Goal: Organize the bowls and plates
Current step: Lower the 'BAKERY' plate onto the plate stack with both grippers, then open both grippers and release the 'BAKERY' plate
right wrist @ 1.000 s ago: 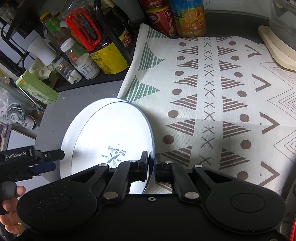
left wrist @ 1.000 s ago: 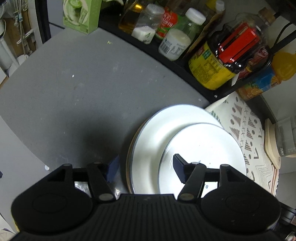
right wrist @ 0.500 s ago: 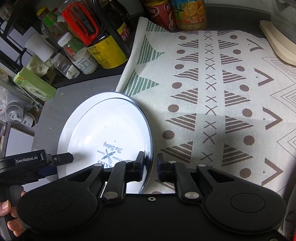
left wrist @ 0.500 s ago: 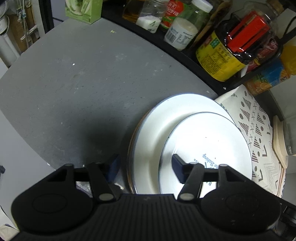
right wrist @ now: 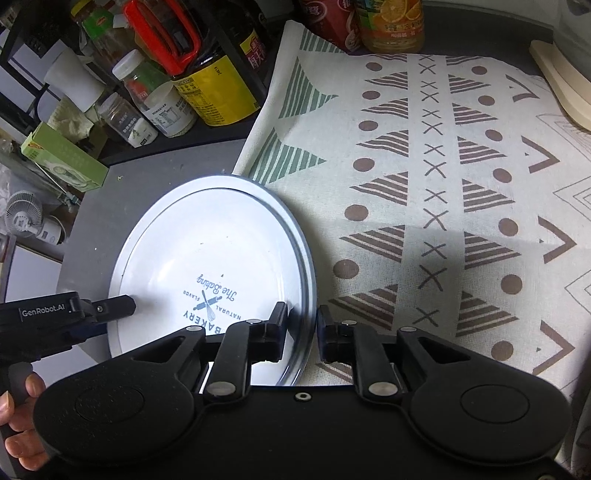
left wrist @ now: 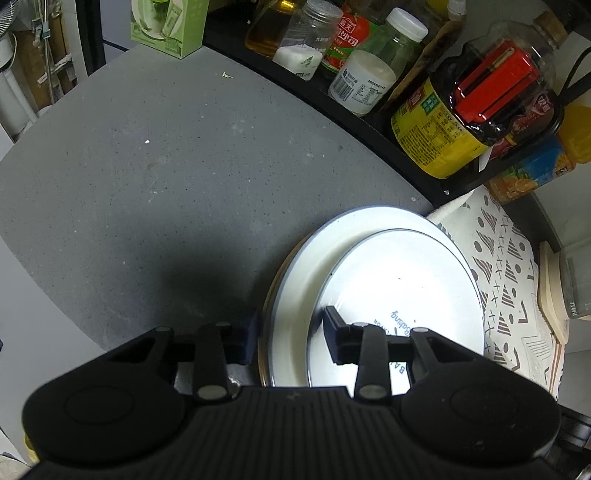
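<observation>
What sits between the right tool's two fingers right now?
The rim of the bakery plate: the right tool straddles its edge, jaws slightly apart, seen in the right wrist view.

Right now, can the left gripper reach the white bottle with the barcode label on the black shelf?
Probably yes. The left gripper, jaws open astride the stacked white plates, grips nothing, and bare grey countertop leads toward the white bottle.

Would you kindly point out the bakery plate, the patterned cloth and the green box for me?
bakery plate (right wrist: 207, 254), right wrist view, on its white centre above the logo.
patterned cloth (right wrist: 436, 192), right wrist view, on the middle column of crosses.
green box (left wrist: 168, 27), left wrist view, on its printed front face.
</observation>
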Demonstrator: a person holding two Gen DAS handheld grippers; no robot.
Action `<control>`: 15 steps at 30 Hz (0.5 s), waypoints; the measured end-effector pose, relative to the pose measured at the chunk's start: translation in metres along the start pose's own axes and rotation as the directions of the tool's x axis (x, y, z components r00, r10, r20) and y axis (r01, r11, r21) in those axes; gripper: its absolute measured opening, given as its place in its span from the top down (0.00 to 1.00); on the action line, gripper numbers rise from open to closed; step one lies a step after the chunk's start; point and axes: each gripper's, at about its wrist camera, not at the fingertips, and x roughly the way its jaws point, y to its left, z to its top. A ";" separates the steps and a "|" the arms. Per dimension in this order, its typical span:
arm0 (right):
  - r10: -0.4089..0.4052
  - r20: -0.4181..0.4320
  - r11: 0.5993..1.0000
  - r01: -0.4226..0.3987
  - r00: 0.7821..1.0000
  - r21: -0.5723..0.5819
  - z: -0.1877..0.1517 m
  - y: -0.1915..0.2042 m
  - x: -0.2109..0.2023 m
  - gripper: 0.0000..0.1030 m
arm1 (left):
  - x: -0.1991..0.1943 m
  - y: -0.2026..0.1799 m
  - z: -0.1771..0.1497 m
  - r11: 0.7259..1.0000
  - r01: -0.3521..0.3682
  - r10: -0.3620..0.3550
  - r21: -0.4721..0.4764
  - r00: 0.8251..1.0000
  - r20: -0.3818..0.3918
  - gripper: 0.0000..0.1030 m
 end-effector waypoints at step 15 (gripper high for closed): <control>-0.004 -0.006 1.000 0.004 1.000 -0.015 -0.003 0.005 -0.001 0.66 | -0.003 0.003 0.004 1.000 -0.011 0.011 -0.023 1.000 -0.010 0.69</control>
